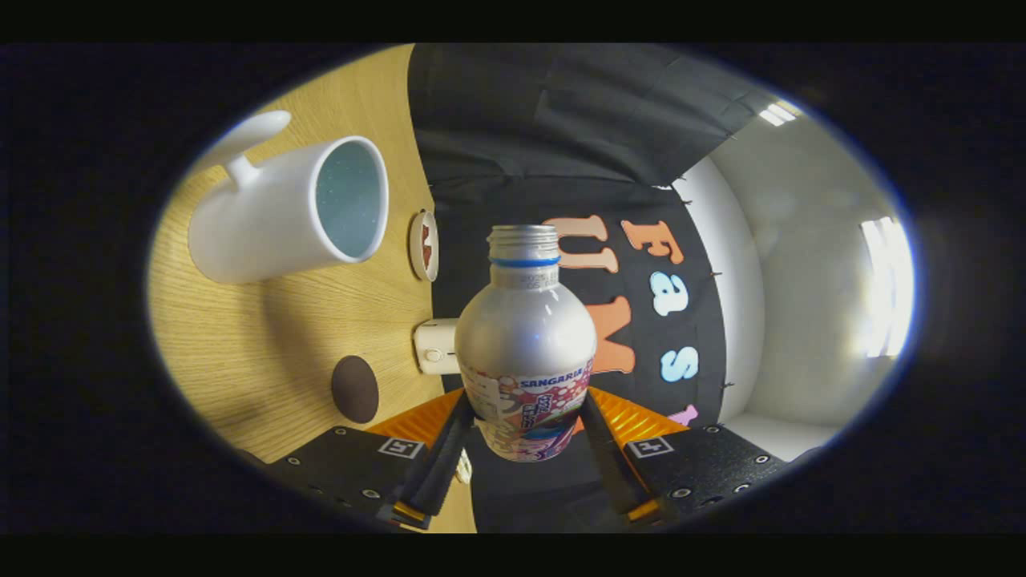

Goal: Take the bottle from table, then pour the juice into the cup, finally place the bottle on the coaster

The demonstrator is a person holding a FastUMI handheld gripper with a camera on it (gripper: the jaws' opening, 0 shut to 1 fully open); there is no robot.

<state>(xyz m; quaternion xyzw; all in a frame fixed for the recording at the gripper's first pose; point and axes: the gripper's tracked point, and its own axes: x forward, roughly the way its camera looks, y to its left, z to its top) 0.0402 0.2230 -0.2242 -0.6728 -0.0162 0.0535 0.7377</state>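
Note:
My gripper (527, 409) is shut on a silver bottle (525, 336) with a colourful label, both fingers pressing on its lower body. The bottle's cap is off and its threaded mouth points away from me. The view is rolled, so the wooden table (240, 344) stands on edge beside the bottle and the bottle lies about level with it. A white cup (272, 216) with a handle stands on the table, its opening facing the bottle's side and apart from the mouth. No stream of juice shows. A dark round coaster (355, 389) lies on the table near my fingers.
A small white boxy object (435, 346) sits at the table's edge just behind the bottle. A small round white dish with red marks (423, 245) lies between the cup and the table's edge. Beyond are the black cloth wall and a white wall with lights.

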